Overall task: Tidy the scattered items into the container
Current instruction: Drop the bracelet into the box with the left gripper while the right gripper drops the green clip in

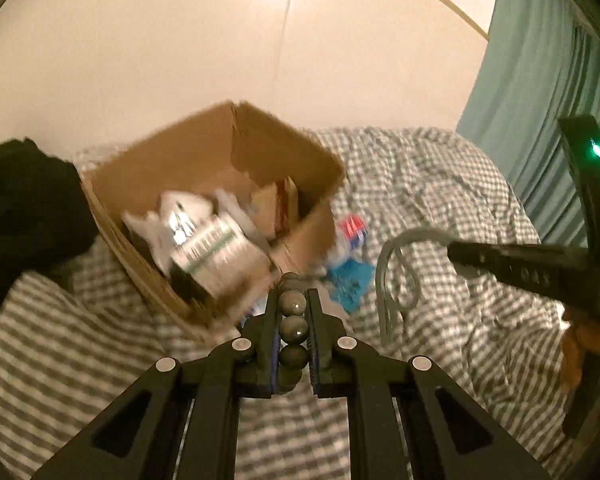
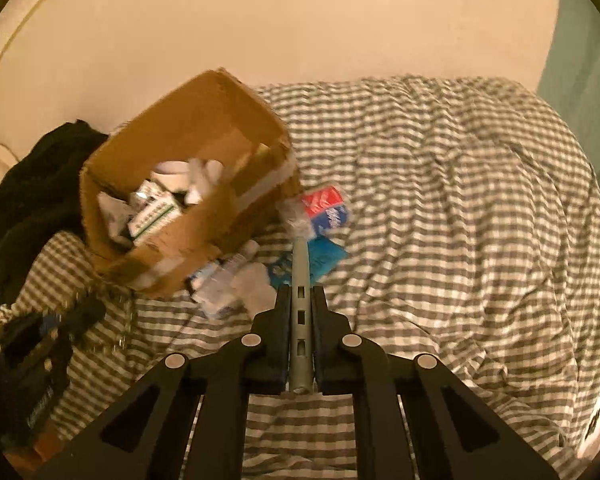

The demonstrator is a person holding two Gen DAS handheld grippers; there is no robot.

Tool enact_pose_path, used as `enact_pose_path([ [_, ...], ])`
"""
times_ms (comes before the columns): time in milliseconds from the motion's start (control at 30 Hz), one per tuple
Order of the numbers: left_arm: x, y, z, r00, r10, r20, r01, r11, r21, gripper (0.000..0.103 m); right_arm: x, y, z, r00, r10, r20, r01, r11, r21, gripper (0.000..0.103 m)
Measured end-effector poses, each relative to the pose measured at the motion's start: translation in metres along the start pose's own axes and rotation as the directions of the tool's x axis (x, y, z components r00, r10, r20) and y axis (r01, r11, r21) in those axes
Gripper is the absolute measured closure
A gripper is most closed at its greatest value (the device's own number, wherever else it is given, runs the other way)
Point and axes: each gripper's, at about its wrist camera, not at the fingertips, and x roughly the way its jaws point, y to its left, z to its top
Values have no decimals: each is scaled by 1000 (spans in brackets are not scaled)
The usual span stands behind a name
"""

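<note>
A brown cardboard box [image 1: 220, 184] stands open on the checked bedding, tilted, with white packets and cartons inside; it also shows as the box [image 2: 188, 200] in the right wrist view. My left gripper [image 1: 293, 294] is shut on a string of dark round beads [image 1: 293, 326], close to the box's near corner. My right gripper [image 2: 301, 290] is shut on a grey strap [image 2: 302, 320] with square holes. From the left wrist view the right gripper [image 1: 456, 252] hangs at the right, and the grey strap [image 1: 396, 280] droops from it in loops.
Loose on the bed beside the box lie a red-and-blue packet [image 2: 326, 208], a blue packet [image 2: 322, 260] and a white tube [image 2: 228, 276]. A black garment [image 2: 32, 200] is heaped left of the box. A teal curtain [image 1: 548, 100] hangs at the right.
</note>
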Motion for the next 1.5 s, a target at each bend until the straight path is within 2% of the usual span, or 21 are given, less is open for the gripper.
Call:
enact_pose_path([
  [167,1,22,40,999,24,43,-24,1000,4,92,-14,25,29,997,57,52,-56,998,-20,94],
  [267,10,36,63,997,42,68,-42,999,0,92,-20,47,58,993,83,87,-78,995,-60,94],
  [400,27,54,89,995,51,90,-50,999,-12,92,-10,79,99,988,124,87,-114,987,-109,94],
  [467,43,65,99,995,58,84,-57,998,-25,92,7,96,119,990,112,90,-99,985,-138,94],
  [600,78,88,103,994,91,60,-89,995,-38,92,61,118,140,994,106,41,-100,986,-137,94],
  [700,100,104,97,994,110,26,-108,993,-50,92,98,126,144,997,76,16,-73,987,-146,94],
  [833,115,116,88,991,135,-1,-135,990,-44,92,139,122,144,994,104,-26,-107,989,-99,94],
  [867,117,117,88,991,134,-1,-134,990,-43,92,144,119,145,993,115,-23,-117,990,-83,88],
  [900,116,117,87,991,132,9,-131,990,-41,90,146,117,145,991,134,-18,-135,988,-68,75],
  [933,115,116,87,991,134,17,-134,990,-39,86,145,115,146,989,148,-3,-148,988,-53,66],
  [967,114,115,86,991,136,20,-135,990,-36,72,142,113,145,989,150,11,-150,988,-45,51],
  [1000,113,113,86,989,149,19,-148,988,-38,41,137,111,145,989,147,28,-146,988,-39,48],
  [1033,110,111,87,984,175,25,-174,984,-47,29,133,110,145,989,144,40,-143,989,-37,48],
  [1067,103,108,87,981,190,51,-187,981,-56,22,127,107,145,989,139,50,-137,990,-34,48],
  [1167,83,96,87,987,149,69,-144,987,-70,21,103,97,146,988,133,78,-132,991,-15,48],
  [1300,52,75,81,988,134,75,-127,988,-87,21,52,65,131,973,184,136,-191,981,40,48],
  [1500,11,28,49,985,153,76,-148,986,-71,21,-13,16,75,986,112,125,-116,993,30,48],
])
